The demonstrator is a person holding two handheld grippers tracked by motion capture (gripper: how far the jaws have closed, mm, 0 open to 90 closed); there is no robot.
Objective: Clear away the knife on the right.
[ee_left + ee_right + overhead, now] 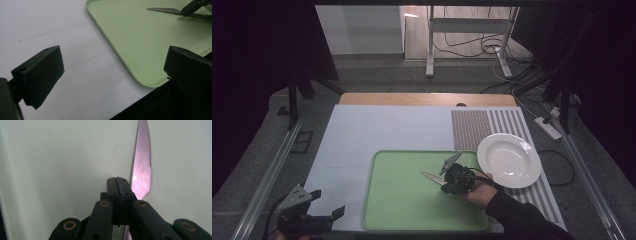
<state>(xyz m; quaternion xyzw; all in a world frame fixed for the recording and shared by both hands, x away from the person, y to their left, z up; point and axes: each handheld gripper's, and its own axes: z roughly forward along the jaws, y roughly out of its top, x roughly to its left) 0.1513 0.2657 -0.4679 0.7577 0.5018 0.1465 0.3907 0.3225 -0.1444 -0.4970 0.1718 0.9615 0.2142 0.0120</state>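
**Knife on tray – placement status**

Right gripper (448,181): over right part of green tray (402,200), jaws pressed together per right gripper view. Knife (431,176) blade runs alongside and beyond the jaws, pointing left; whether jaws clamp the handle or just sit beside it: cannot tell, handle hidden under gripper. Blade low over tray floor; contact w/ tray not certain.

Left gripper (326,206): near-left table edge, jaws wide apart, holding nothing, well apart from tray corner (147,82).

Plate (509,160): far-right, just beside tray, bare.

Judgement: knife at tray, approx. mid-task; release or lift-off not yet confirmed
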